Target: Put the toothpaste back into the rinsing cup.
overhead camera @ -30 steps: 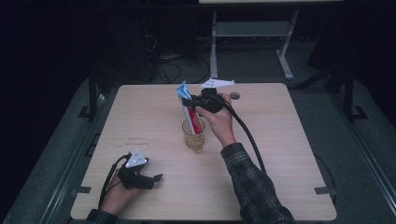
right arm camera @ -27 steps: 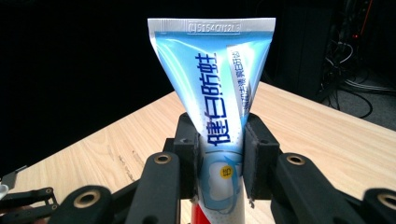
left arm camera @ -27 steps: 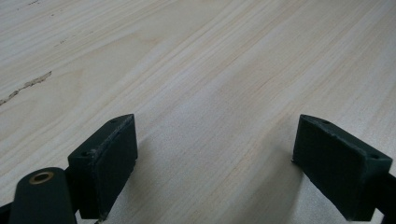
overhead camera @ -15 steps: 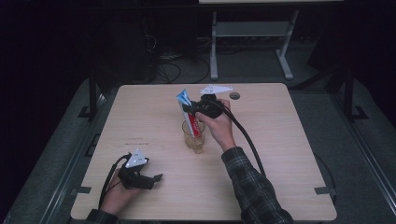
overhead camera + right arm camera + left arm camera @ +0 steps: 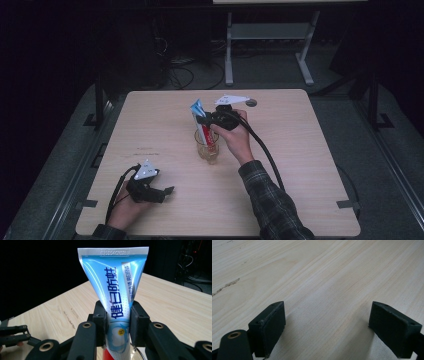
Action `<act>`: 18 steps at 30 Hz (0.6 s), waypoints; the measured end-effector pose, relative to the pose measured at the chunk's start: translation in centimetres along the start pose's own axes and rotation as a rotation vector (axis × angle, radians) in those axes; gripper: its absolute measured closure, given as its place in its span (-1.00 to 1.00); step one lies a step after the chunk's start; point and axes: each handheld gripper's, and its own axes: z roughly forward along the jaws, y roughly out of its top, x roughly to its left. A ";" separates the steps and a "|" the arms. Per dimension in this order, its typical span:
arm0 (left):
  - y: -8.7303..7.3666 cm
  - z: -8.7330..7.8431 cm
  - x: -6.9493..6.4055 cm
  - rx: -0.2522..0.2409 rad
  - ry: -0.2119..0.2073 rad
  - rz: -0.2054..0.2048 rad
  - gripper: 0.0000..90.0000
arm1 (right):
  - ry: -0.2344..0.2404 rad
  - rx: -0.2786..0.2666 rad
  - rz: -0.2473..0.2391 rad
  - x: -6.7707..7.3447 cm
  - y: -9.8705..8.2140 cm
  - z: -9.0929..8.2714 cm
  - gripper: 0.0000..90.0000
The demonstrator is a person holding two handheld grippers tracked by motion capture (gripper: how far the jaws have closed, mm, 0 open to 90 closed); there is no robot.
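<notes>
While the left hand (image 5: 125, 210) rests at the table's (image 5: 310, 165) near-left corner, its left gripper (image 5: 159, 192) lies low over bare wood, jaws spread wide and empty. Further out, the plaid-sleeved right forearm reaches to mid-table, right gripper (image 5: 117, 320) clamped on a blue toothpaste tube (image 5: 115, 287). The tube stands upright, crimped end up, lower end inside a clear glass cup (image 5: 208, 149).
</notes>
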 end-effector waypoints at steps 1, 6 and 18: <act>0.0 0.0 0.0 0.000 0.000 0.001 -0.71 | -0.001 0.004 0.000 0.0 -0.1 0.0 0.56; 0.0 0.0 0.0 0.000 0.000 0.001 -0.71 | -0.001 0.002 -0.002 0.1 -0.7 -0.1 0.56; 0.0 0.0 0.0 0.000 0.000 0.001 -0.71 | 0.006 0.009 0.000 -0.2 -0.7 -0.5 0.51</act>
